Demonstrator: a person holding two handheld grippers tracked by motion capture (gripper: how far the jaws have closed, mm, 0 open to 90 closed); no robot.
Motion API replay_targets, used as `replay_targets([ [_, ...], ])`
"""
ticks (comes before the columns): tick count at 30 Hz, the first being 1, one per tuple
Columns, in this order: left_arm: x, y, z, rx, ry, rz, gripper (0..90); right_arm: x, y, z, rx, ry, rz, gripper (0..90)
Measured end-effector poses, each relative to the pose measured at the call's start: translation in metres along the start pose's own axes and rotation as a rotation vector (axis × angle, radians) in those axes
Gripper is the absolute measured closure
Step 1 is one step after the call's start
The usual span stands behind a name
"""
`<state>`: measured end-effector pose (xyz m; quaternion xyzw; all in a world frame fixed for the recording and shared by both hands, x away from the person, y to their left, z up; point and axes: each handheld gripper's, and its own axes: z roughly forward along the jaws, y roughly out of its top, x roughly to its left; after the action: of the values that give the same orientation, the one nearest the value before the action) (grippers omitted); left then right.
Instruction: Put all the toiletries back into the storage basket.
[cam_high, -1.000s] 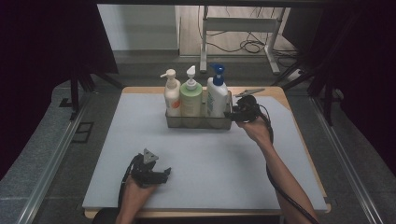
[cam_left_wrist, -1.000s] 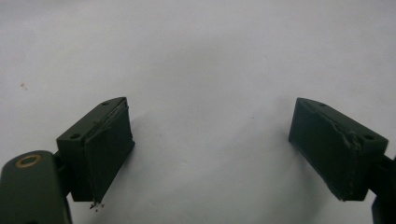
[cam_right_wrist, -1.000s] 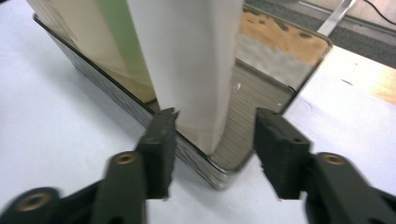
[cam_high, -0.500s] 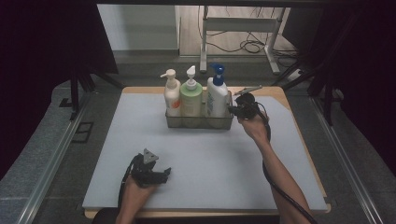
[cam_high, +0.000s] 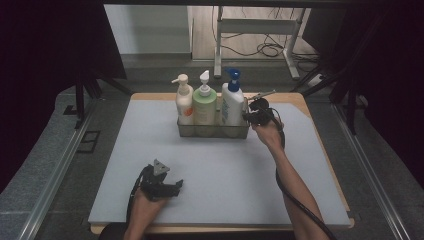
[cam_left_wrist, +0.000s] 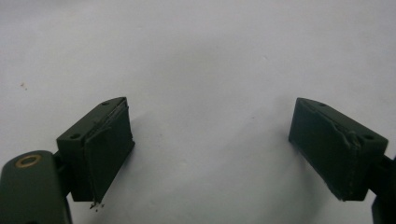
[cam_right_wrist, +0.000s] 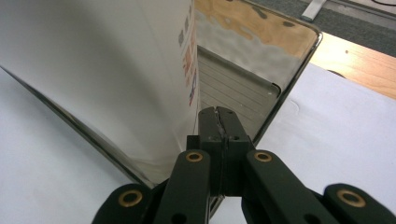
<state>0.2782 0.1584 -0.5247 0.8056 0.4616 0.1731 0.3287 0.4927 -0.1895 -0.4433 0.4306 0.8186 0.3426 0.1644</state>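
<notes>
My right hand-held gripper (cam_right_wrist: 219, 119) pinched shut on tray (cam_high: 212, 131) right end wall; tray long axis runs sideways. Left hand-held gripper (cam_left_wrist: 212, 154) open, empty, far from tray.

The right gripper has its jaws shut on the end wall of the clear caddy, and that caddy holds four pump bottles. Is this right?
Not quite: the caddy holds three pump bottles, not four, as the high view shows. The right gripper does have its jaws shut on the caddy's end wall.
</notes>
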Motion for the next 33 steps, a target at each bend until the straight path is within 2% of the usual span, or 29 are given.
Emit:
replay_targets([
  [10,0.000,0.000,0.000,0.000,0.000,0.000,12.9,0.001,0.002,0.009,0.012,0.021,0.005,89.9],
  [24,0.000,0.000,0.000,0.000,0.000,-0.001,12.9,0.002,0.002,0.014,0.026,0.014,0.005,89.9],
  [33,0.000,0.000,0.000,0.000,0.000,-0.001,12.9,0.010,0.004,0.019,0.033,0.025,-0.014,89.8],
])
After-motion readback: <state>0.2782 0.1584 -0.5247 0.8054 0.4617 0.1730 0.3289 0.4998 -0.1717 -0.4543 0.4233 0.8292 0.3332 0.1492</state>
